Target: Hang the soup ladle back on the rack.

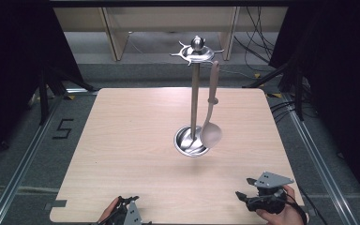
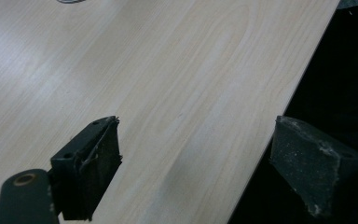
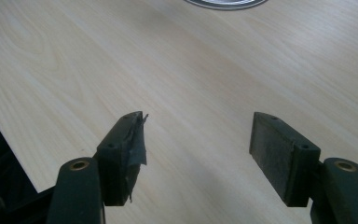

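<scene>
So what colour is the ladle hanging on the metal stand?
Pale beige, bowl and handle alike; the ladle shows best in the high view.

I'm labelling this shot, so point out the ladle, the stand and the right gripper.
ladle (image 1: 211, 132), high view, on its bowl.
stand (image 1: 195, 101), high view, on its upright pole.
right gripper (image 1: 244, 189), high view, between its open jaws.

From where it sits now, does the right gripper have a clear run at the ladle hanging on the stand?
Probably yes. The right gripper is open at the near edge, and bare table lies between it and the ladle, which hangs on the stand's right side.
</scene>
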The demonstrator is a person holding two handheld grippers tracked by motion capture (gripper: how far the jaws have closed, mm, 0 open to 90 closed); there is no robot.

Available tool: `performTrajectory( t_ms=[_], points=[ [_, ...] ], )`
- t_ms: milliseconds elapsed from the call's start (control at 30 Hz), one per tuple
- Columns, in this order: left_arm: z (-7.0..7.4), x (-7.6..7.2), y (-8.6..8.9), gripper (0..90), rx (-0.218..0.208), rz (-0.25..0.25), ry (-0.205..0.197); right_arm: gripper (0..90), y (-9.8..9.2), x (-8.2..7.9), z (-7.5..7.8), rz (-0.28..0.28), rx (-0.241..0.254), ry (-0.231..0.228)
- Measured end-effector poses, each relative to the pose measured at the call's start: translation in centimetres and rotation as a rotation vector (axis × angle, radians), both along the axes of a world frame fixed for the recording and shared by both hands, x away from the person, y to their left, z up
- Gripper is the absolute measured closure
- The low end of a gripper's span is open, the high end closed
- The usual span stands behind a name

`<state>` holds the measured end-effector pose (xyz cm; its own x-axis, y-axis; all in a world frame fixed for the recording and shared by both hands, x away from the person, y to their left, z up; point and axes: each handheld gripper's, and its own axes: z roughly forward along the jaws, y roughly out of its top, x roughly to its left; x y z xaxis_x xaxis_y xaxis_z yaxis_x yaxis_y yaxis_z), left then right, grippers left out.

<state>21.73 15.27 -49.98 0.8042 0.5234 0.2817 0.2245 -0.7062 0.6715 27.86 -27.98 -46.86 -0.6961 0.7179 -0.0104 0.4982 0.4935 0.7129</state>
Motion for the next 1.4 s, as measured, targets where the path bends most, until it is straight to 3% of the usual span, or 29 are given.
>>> performTrajectory(
  t_ms=[133,300,567,733,833,1100,1133,1300,1400],
  points=[
    [0.0,0.1,0.1,14.8,0.018,0.004,-0.002,34.7,-0.2,-0.4,-0.3,0.012,-0.003,-0.015],
    [0.0,0.1,0.0,14.9,0.022,0.005,-0.005,30.0,-0.3,-1.1,-0.6,0.001,0.024,0.001],
    [0.0,0.1,0.1,14.8,0.021,0.007,-0.004,24.3,-0.2,-2.3,-1.4,0.011,0.012,-0.012],
    [0.0,0.1,0.1,14.8,0.022,0.006,-0.004,22.9,-0.1,-3.4,-1.9,-0.013,0.004,0.023],
    [0.0,0.1,0.1,14.9,0.025,0.006,-0.005,21.1,-0.2,-3.6,-2.1,-0.004,-0.006,0.012],
    [-0.1,0.1,0.1,14.9,0.025,0.008,-0.006,19.1,-0.6,-3.4,-2.4,-0.016,-0.023,-0.003],
    [0.0,0.1,0.1,14.9,0.023,0.006,-0.004,19.6,-0.7,-3.5,-2.5,-0.041,-0.021,0.016],
    [0.0,0.2,0.2,14.9,0.022,0.008,-0.005,19.8,-0.8,-3.2,-2.8,-0.027,-0.034,0.008],
    [0.0,0.2,0.1,14.8,0.022,0.005,-0.001,19.8,-1.0,-3.2,-2.9,-0.041,-0.027,0.029]
  ],
)
